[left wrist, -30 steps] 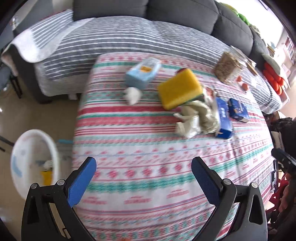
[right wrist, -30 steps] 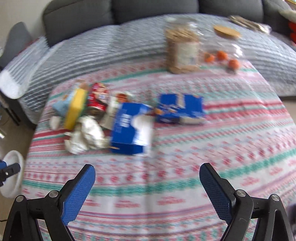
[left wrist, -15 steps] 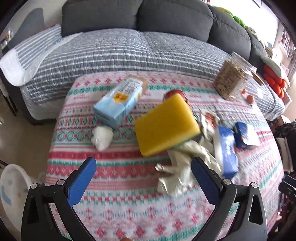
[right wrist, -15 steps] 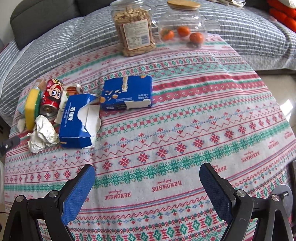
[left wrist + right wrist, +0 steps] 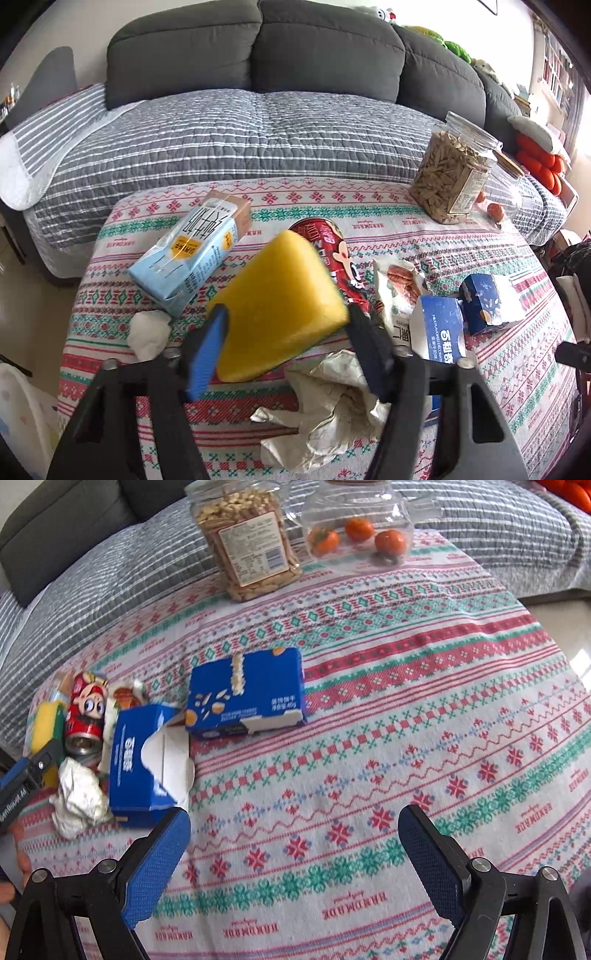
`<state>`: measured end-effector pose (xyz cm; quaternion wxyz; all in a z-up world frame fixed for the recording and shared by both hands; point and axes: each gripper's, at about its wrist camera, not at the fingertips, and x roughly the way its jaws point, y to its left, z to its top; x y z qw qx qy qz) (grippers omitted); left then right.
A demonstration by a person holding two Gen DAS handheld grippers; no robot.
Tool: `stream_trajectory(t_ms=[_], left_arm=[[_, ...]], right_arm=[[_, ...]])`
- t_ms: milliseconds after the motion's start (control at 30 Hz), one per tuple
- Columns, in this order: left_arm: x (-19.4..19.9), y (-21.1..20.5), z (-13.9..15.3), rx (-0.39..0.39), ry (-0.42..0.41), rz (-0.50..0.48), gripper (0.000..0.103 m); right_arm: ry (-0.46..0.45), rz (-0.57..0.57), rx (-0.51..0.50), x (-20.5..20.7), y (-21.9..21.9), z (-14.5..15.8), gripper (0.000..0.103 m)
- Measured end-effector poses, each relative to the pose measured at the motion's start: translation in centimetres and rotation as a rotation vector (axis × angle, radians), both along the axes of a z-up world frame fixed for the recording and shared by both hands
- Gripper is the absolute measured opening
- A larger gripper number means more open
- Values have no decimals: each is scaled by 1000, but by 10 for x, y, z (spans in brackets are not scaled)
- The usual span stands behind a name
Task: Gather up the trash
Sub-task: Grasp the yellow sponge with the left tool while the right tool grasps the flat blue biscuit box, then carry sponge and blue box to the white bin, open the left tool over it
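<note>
My left gripper is shut on a yellow sponge, its blue pads pressing both sides. Around it on the patterned tablecloth lie a light blue milk carton, a red can, a white tissue ball, crumpled paper, a snack wrapper and two blue boxes. My right gripper is open and empty over bare cloth, right of the open blue box. The other blue box lies beyond it.
A jar of nuts and a clear container of oranges stand at the table's far edge. A grey sofa with a striped quilt lies behind. A white bin shows at the lower left on the floor.
My left gripper has moved forward and closed on the yellow sponge. My right gripper has moved closer over the table and stays open.
</note>
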<state>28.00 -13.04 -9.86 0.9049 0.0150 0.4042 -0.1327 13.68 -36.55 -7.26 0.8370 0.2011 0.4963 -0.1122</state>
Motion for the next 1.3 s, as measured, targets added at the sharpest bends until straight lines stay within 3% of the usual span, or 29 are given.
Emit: stream_trajectory(t_ms=[133,267,400,500,600,733,967,1067,1100,1300], left_arm=[[-2,1,8,17,-19,6,43],[-5,17,21,-37,8,30,35],[-9,37,33,-84,21,37,34],[-12,54,38,-130,47,53,33],[-14,69,39,-177,88,70,33],[-19,82,38,-208,117,77,33],[-27,94,41,-225,147,57,32],[-34,100,42,-238,161,46,32],[-36,102,43,-247,167,44,32],[-52,122,52,-262,174,29,32]], right_arm=[[-16,-37,6,12,-10,-3,94],[-37,-51,15,26,-17,-5,94],[-43,-65,27,41,-16,-11,94],[-74,-94,44,51,-11,-14,103],[-80,-89,56,65,-2,-16,103],[-60,-38,-35,84,19,-20,103],[50,-23,-198,103,30,-50,103],[63,-9,-175,105,26,-61,103],[58,-6,-179,103,26,-60,97],[10,69,-135,84,32,-36,94]])
